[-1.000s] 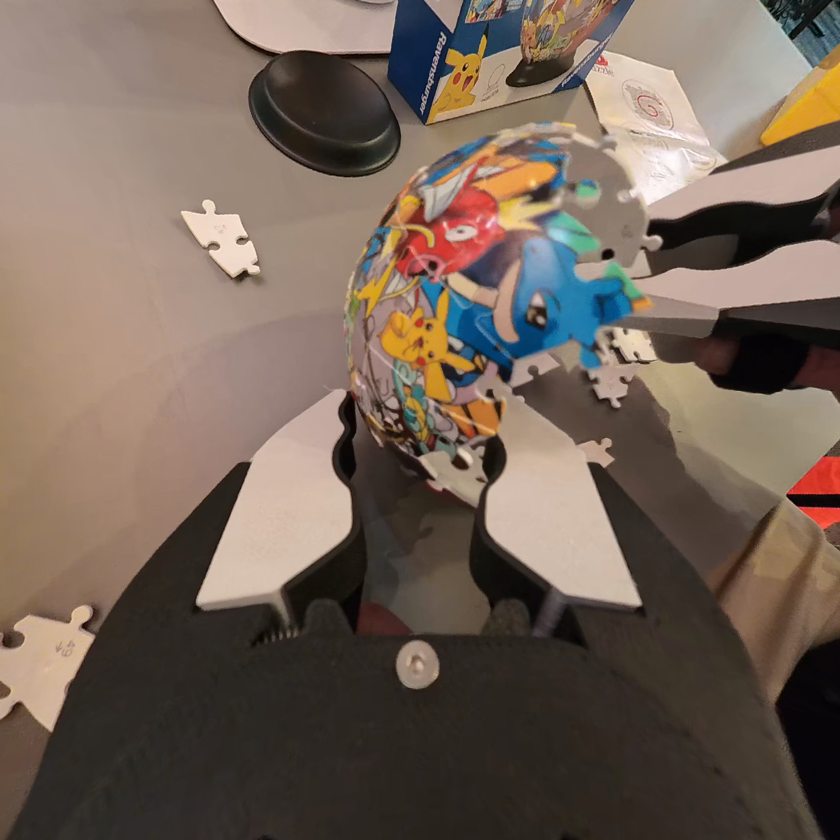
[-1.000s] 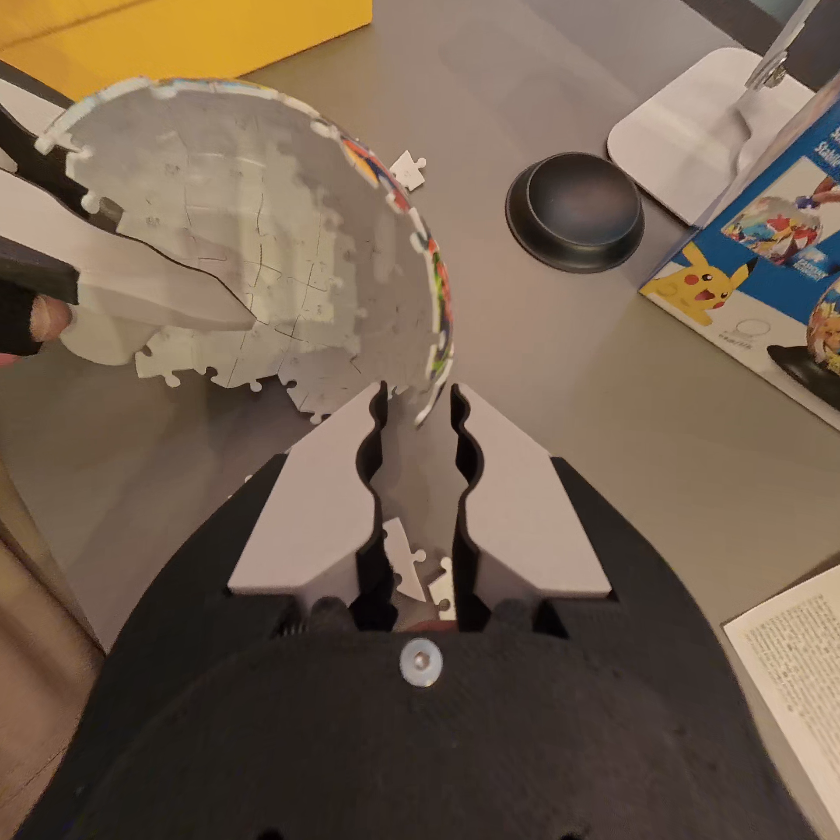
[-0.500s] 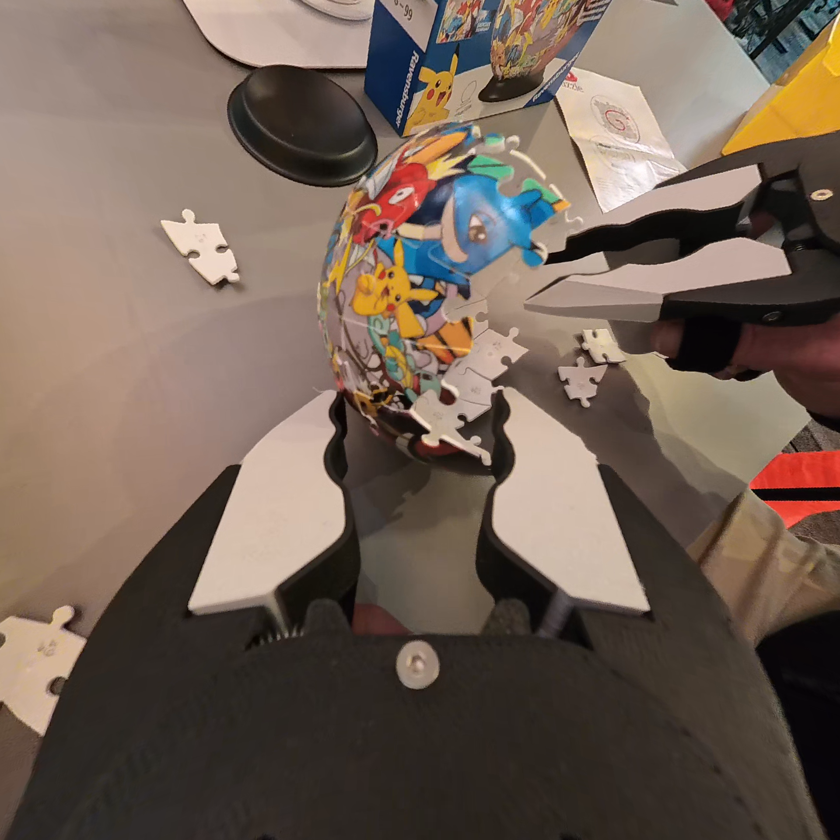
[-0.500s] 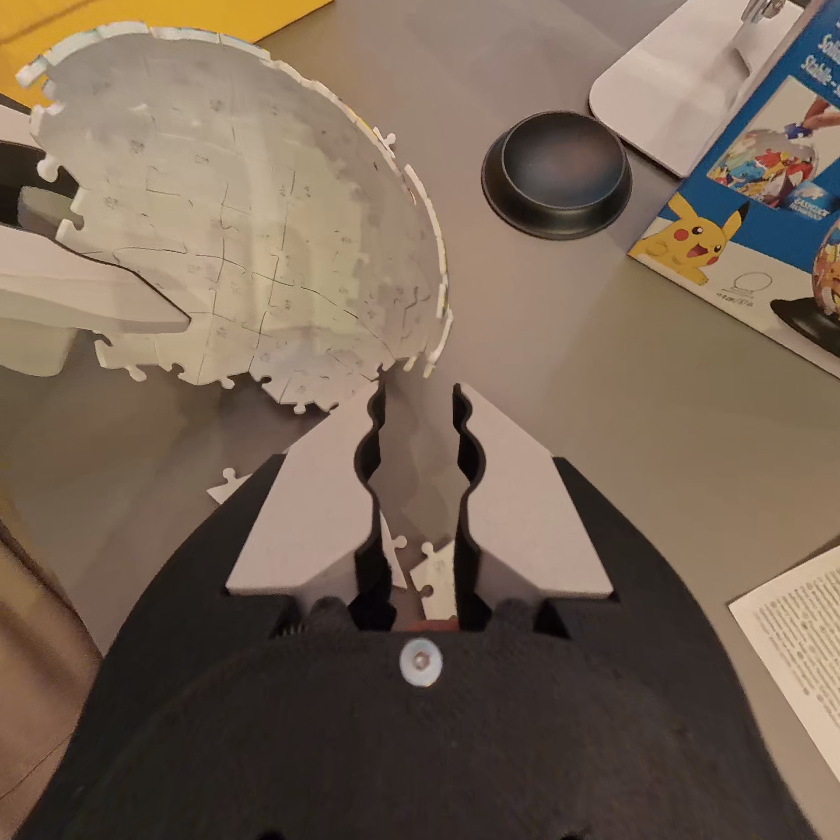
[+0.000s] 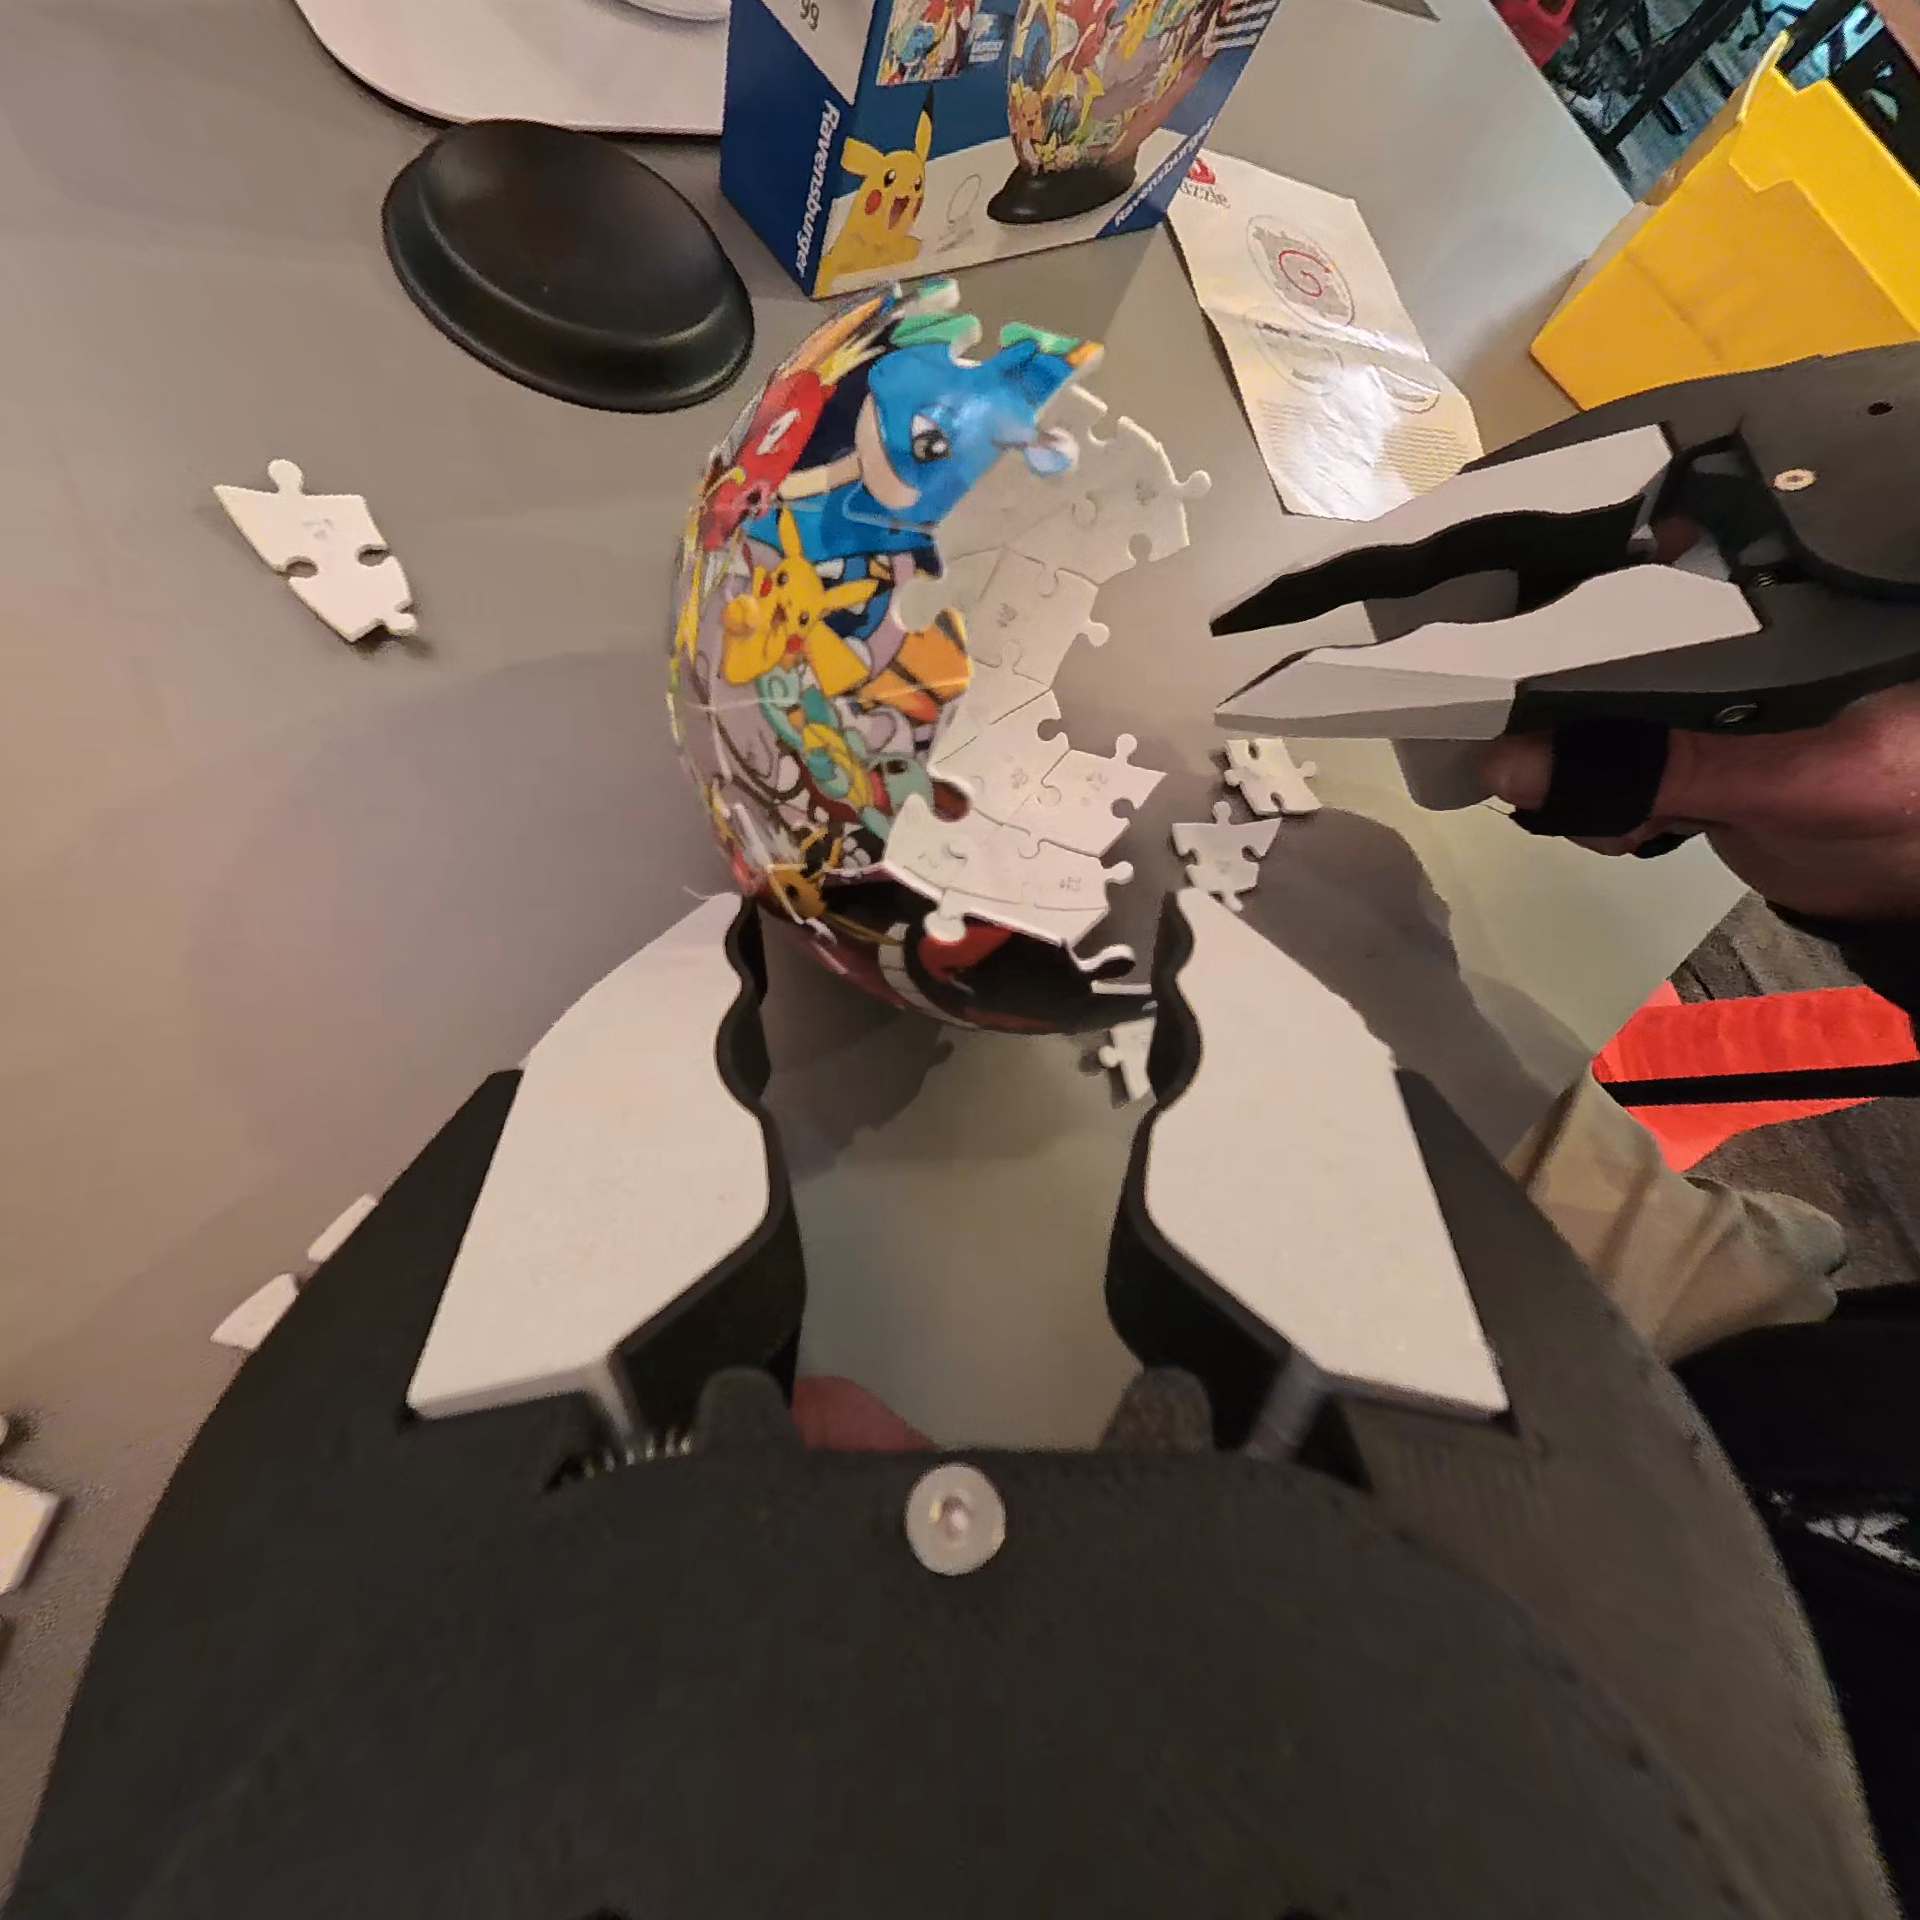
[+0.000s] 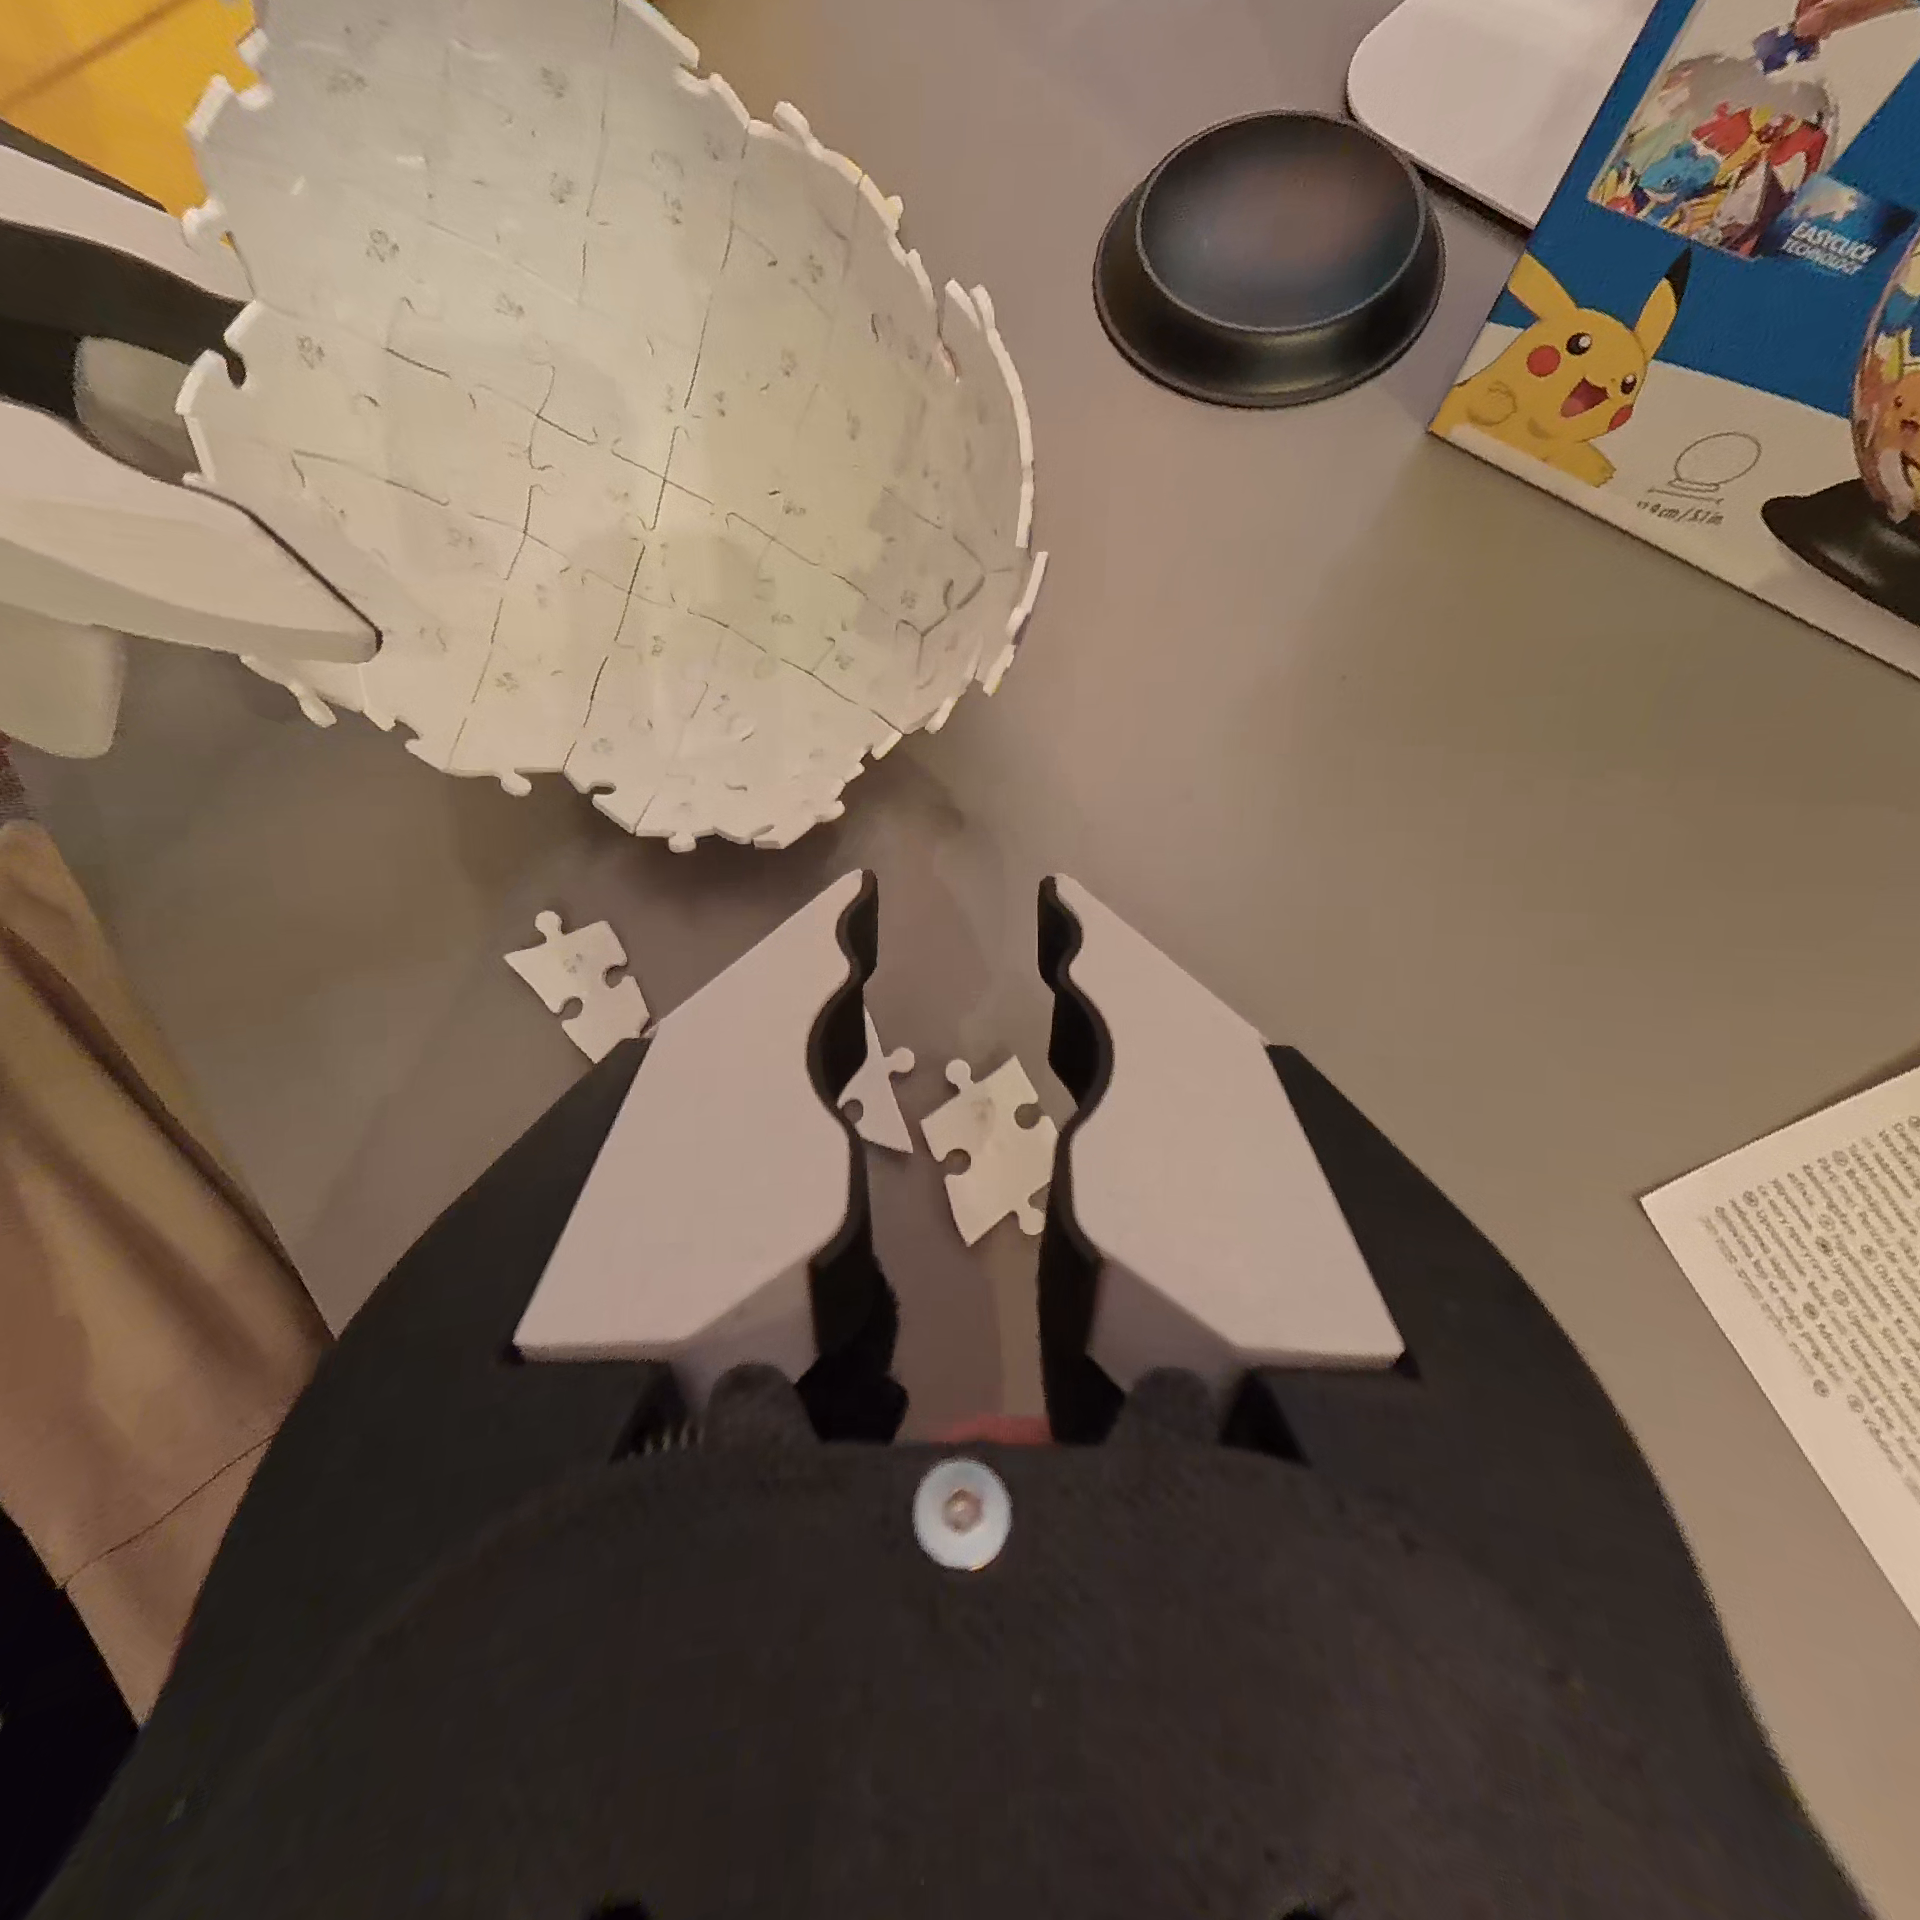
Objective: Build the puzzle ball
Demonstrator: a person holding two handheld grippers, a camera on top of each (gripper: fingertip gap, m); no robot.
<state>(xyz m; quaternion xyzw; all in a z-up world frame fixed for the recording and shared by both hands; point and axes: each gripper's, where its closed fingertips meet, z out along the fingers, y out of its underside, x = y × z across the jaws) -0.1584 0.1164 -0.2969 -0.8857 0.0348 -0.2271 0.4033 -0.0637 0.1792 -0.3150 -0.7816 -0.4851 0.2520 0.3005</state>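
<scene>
Left gripper (image 5: 961, 914) is level and low over the grey tabletop (image 5: 312, 883), jaws spread wide and holding nothing. The half-built colourful puzzle ball shell (image 5: 831, 665) sits just past its fingertips, white inside facing right. Right gripper (image 6: 956, 883) comes in from the right, tilted down, jaws partly apart and empty, tips just clear of the shell's open rim. Loose white puzzle pieces (image 6: 987, 1148) lie on the tabletop under it. Black round stand (image 6: 1268, 291) sits farther back.
</scene>
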